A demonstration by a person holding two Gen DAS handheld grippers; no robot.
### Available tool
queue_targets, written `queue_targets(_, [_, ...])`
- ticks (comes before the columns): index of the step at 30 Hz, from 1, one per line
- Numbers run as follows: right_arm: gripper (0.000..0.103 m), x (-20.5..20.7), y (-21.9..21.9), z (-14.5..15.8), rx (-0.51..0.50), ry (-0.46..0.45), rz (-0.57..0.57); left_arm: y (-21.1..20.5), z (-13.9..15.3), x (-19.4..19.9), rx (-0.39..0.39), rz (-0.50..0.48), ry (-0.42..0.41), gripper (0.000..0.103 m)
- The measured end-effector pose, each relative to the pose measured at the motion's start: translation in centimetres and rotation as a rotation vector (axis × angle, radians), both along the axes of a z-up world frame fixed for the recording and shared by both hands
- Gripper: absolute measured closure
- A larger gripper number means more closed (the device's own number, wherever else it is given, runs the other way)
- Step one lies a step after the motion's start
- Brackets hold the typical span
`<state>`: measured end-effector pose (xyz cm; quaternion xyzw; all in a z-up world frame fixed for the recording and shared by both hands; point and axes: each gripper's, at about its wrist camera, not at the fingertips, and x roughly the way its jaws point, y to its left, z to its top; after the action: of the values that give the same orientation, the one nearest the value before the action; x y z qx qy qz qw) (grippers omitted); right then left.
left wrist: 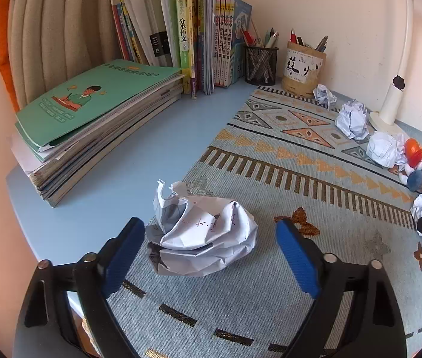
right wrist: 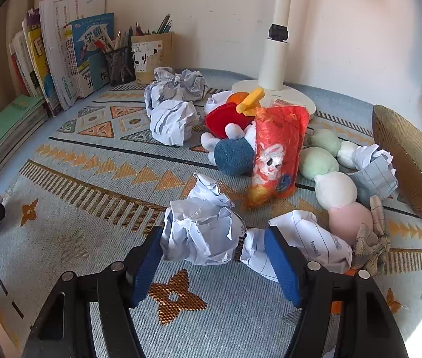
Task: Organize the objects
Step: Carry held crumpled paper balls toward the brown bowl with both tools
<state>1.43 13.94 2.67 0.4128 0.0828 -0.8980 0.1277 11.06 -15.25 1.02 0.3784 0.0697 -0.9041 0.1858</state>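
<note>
My left gripper (left wrist: 211, 235) is open, its blue pads on either side of a crumpled white paper ball (left wrist: 202, 235) lying on the patterned mat (left wrist: 270, 179). The left pad is close to the paper; the right pad stands apart. My right gripper (right wrist: 214, 241) is open around another crumpled paper ball (right wrist: 202, 232); a second paper wad (right wrist: 315, 244) lies by its right finger. Several more paper balls (right wrist: 173, 119) lie further back. Plush toys lie at the mat's right: a red pouch (right wrist: 276, 152), a blue-and-white one (right wrist: 233, 155), and a pastel ball string (right wrist: 330, 176).
A stack of books with a green cover (left wrist: 91, 113) lies at left, upright books (left wrist: 193, 35) behind. Two pen holders (left wrist: 303, 65) stand by the wall. A white lamp base (right wrist: 273, 89) stands at the back. A gold bowl (right wrist: 414, 164) sits at right.
</note>
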Motion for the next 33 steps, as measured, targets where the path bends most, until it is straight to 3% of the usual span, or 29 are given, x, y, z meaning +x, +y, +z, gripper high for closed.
queue_targets(1, [0.049,0.0,-0.1,0.0,0.002,0.003,0.000,0.0,-0.1,-0.2,0.000,-0.002,-0.013,0.034])
queue_targets(8, [0.054,0.4,-0.2,0.2,0.003,0.026,-0.002,0.2,0.0,-0.3,-0.003,-0.023,0.008,0.047])
queue_targets(20, [0.061,1.3,1.1,0.9,-0.067,0.034,-0.011,3.5,2.7,0.1,-0.017,-0.120,0.077,0.047])
queue_targets(26, [0.062,3.0,3.3,3.2,-0.108,0.069,-0.039,6.8,4.7,0.2,-0.034,-0.193,0.116,0.047])
queue_targets(33, [0.062,5.0,9.1,6.4,-0.168,0.151,-0.129,11.7,4.6,-2.1,0.040,-0.326,0.138,0.047])
